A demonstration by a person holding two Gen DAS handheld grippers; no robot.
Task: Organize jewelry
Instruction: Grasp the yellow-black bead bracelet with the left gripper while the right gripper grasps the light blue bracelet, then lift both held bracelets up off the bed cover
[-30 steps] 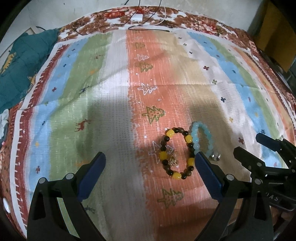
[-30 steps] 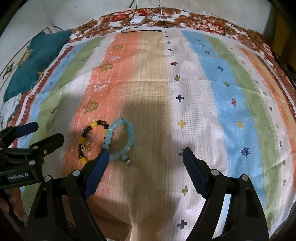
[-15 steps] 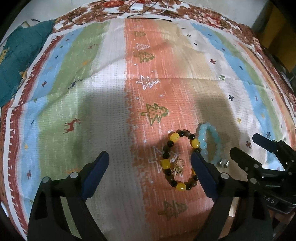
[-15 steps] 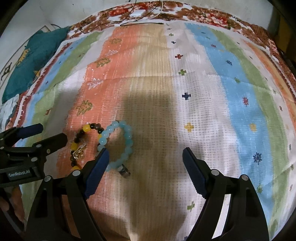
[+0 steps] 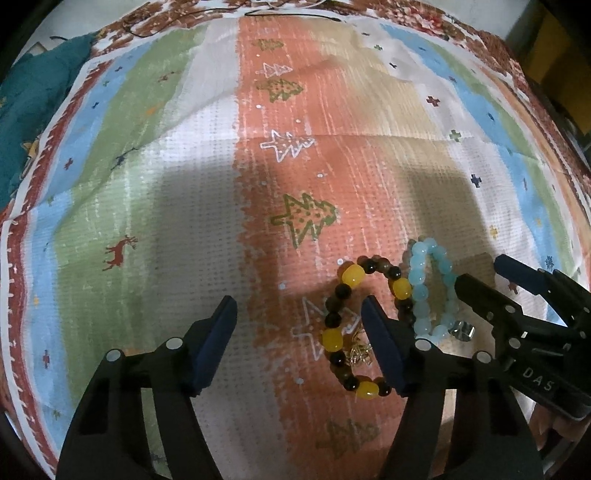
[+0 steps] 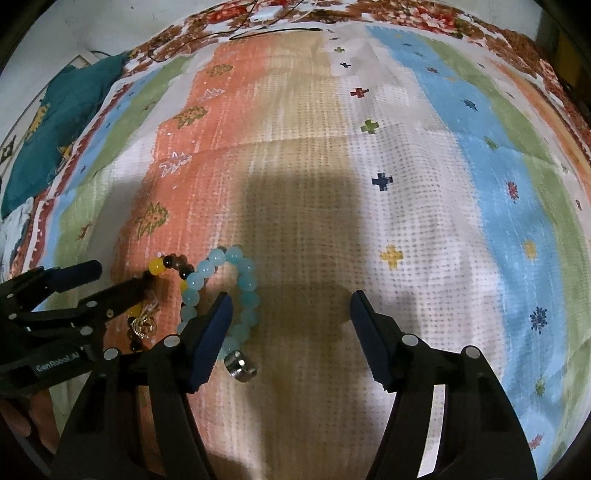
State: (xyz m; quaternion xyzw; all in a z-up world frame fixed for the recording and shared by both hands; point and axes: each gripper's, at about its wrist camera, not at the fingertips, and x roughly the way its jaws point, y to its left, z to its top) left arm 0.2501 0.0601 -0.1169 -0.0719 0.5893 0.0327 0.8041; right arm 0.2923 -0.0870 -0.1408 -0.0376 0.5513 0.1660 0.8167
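A bracelet of yellow and dark brown beads [image 5: 352,280] with a gold charm [image 5: 358,354] lies on the striped cloth. A light blue bead bracelet [image 5: 421,291] with a silver ring [image 5: 463,330] lies against its right side. My left gripper [image 5: 299,306] is open; its right finger sits over the yellow bracelet's loop. My right gripper [image 6: 290,301] is open; its left finger sits over the blue bracelet [image 6: 243,284]. The yellow bracelet [image 6: 157,267] and silver ring [image 6: 240,365] show there too. Each gripper appears in the other's view, the right one [image 5: 480,277] and the left one [image 6: 110,277].
A striped cloth [image 5: 184,184] with tree and deer prints covers the surface. A teal cushion [image 6: 62,110] lies at the far left. Cables and a white adapter [image 6: 269,13] lie along the far edge.
Both grippers have moved down and forward toward the bracelets, which now look larger. Both jaws have narrowed somewhat but stay open. The bracelets have not moved.
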